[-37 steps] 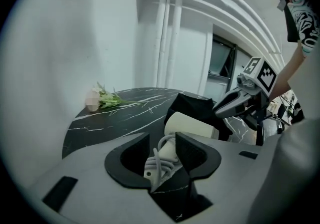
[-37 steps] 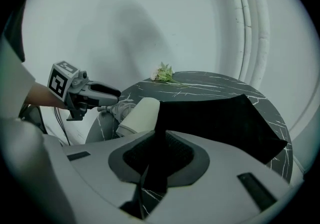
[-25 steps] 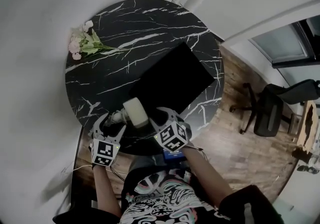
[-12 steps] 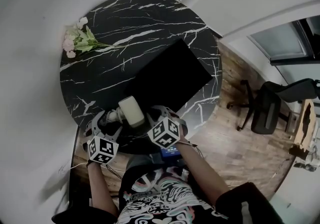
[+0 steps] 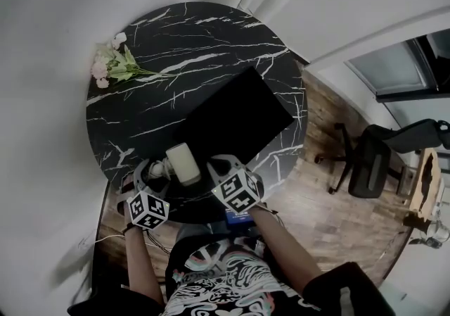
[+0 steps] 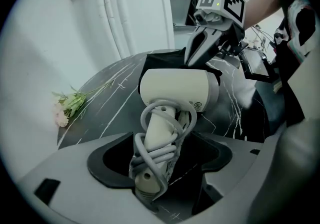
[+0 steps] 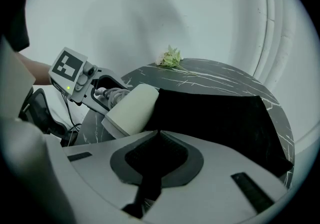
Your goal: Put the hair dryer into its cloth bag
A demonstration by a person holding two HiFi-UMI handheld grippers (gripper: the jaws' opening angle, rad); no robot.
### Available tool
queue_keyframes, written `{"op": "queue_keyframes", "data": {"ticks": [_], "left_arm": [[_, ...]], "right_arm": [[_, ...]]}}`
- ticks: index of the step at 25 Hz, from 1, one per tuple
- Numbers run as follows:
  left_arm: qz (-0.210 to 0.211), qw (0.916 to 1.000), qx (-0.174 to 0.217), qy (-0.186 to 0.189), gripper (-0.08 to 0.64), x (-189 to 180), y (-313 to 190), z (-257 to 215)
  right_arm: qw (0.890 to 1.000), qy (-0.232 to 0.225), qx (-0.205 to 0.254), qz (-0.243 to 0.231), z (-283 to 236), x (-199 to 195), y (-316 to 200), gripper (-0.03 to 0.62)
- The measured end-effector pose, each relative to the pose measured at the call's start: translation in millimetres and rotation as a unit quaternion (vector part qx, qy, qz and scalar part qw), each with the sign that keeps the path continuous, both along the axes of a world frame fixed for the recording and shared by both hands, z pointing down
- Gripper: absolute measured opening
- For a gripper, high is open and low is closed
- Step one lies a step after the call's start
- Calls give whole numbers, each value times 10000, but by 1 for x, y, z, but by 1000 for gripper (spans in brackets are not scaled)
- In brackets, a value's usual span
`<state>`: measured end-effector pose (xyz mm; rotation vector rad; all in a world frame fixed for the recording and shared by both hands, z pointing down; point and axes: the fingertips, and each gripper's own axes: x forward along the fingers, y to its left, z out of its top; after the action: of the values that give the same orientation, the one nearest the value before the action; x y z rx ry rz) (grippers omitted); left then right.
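Observation:
A cream hair dryer [image 5: 183,162] lies near the front edge of the round black marble table [image 5: 176,47], its cord wound round the handle [image 6: 160,138]. My left gripper [image 5: 156,170] straddles that handle; its jaws have just been opening and stand open, with the handle between them and the pads apart from it. The black cloth bag [image 5: 235,117] lies flat behind the dryer. My right gripper [image 5: 214,164] has just been closing and is shut on the bag's near edge [image 7: 165,118], right beside the dryer's barrel [image 7: 132,108].
A small bunch of pink flowers [image 5: 112,62] lies at the table's far left rim. An office chair [image 5: 373,160] stands on the wooden floor to the right. A white wall and pipes rise behind the table.
The right gripper's jaws went from spread wide to shut at the bag's near edge. The left gripper sank a little over the dryer's handle and rolled.

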<state>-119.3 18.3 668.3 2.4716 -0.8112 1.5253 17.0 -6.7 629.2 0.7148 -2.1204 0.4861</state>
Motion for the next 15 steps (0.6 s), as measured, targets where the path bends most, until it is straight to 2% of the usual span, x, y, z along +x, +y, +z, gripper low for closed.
{"op": "queue_keyframes", "data": {"ticks": [11, 15], "left_arm": [[10, 9999, -139, 41, 356, 1, 0, 2], [74, 9999, 25, 80, 356, 2, 0, 0]], "right_arm": [[9991, -339, -102, 243, -24, 2, -5, 23], [9992, -331, -91, 199, -30, 2, -4, 23]]}}
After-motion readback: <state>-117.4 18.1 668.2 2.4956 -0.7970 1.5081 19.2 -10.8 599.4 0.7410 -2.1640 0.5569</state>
